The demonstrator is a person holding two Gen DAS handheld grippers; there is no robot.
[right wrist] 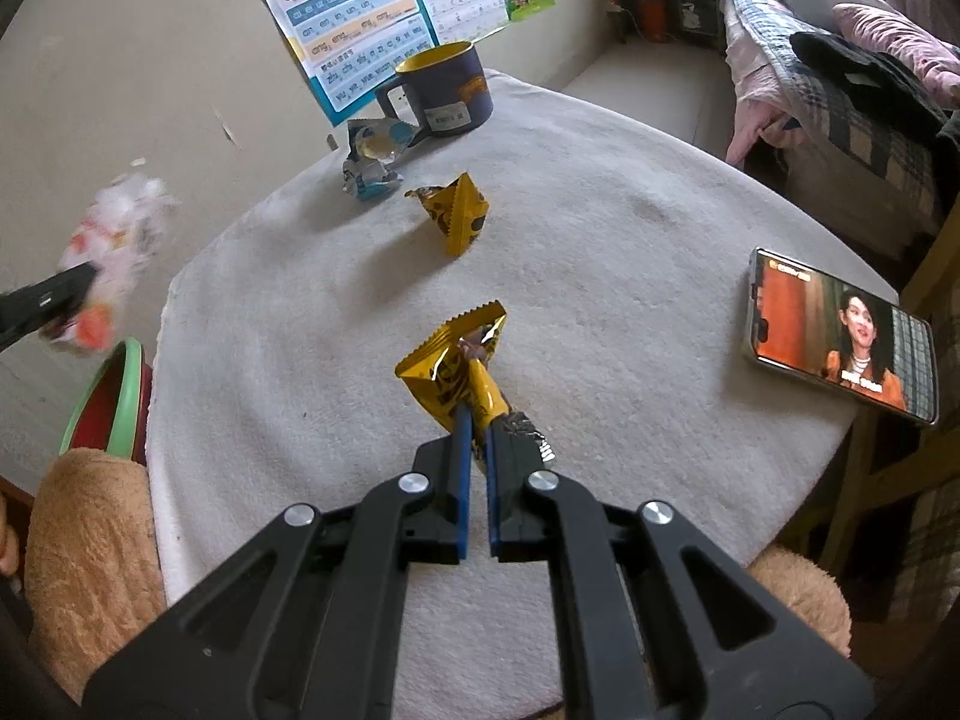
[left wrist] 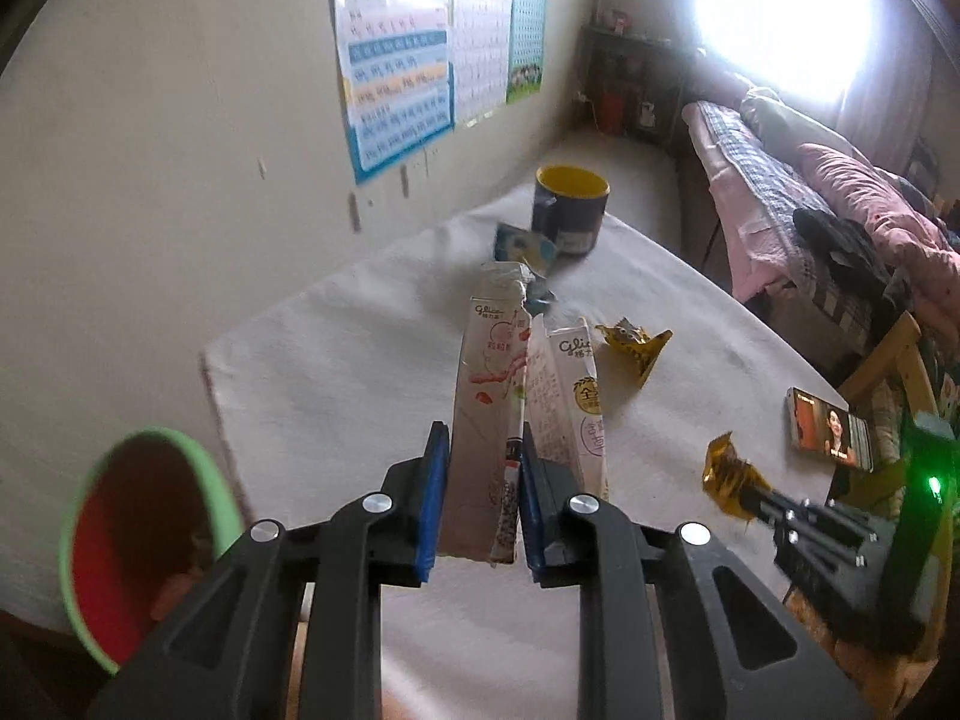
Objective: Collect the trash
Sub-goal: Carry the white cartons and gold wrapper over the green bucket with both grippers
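Note:
My left gripper (left wrist: 485, 450) is shut on a torn white snack box (left wrist: 492, 396) with pink print, held up above the table. From the right wrist view that box (right wrist: 114, 264) shows blurred at the far left, over a green-rimmed red bin (right wrist: 114, 396). My right gripper (right wrist: 477, 438) is shut on a yellow wrapper (right wrist: 456, 366) just above the white tablecloth (right wrist: 600, 228). A second yellow wrapper (right wrist: 456, 213) and a crumpled blue and silver wrapper (right wrist: 372, 159) lie farther back on the cloth.
A dark blue mug (right wrist: 447, 90) with a yellow inside stands at the table's far edge. A phone (right wrist: 840, 333) playing a video lies at the right edge. The bin (left wrist: 138, 546) sits low at the left of the table. A bed (left wrist: 828, 210) stands at right.

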